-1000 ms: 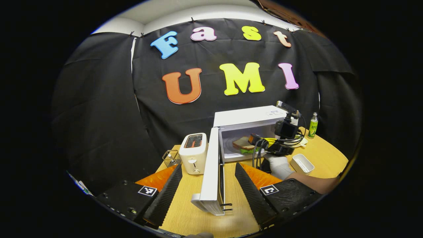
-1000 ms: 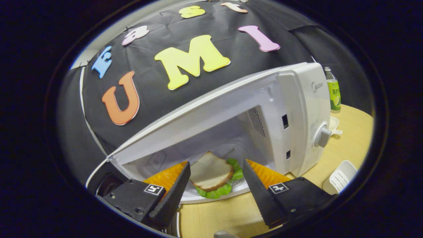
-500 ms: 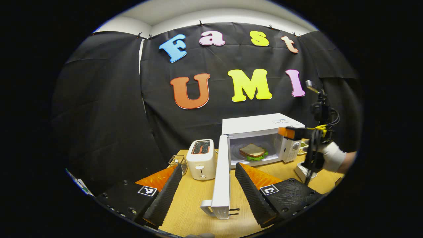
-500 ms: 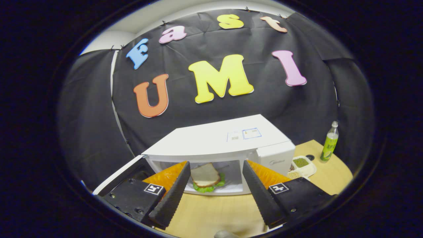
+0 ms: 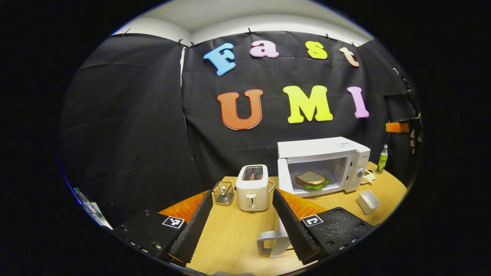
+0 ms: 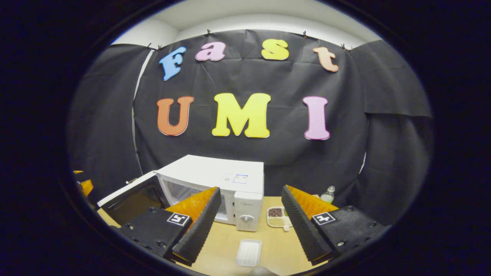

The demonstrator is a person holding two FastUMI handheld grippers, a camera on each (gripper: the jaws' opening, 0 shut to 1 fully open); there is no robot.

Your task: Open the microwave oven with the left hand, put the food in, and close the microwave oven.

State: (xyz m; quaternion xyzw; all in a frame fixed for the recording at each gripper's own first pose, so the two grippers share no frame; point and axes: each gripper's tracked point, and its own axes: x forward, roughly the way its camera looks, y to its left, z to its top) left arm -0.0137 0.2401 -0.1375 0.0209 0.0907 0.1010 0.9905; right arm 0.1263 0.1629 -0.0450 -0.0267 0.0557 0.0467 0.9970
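Sandwich [image 5: 310,179] lies inside the open microwave oven [image 5: 322,147], which stands toward the table's [image 5: 230,234] far right part, so the loading step looks done and closing the door is what remains. The coming move turns on where that door [image 5: 282,234] lies from each gripper. In the left gripper view the door swings out toward the near edge of the table, seen almost edge-on, its long axis running from the hinge at the oven's left side toward the camera; its free end with the handle [image 5: 266,241] sits low and just beside the inner face of that gripper's right-side finger. The left gripper [image 5: 243,226] has its jaws wide apart and holds nothing; the handle appears near one finger, but I cannot tell whether it touches. The right gripper [image 6: 249,226] is also spread wide and empty, hovering well back over the table's near right part, with a small white tray [image 6: 248,253] below it and the oven's control side [image 6: 245,214] ahead. Its camera sees the door's dark inner face [image 6: 134,199] far off to the left. By my judgement the left gripper is much the nearer, and a push from the door's outer face, sweeping it toward the oven's right side, would close it.
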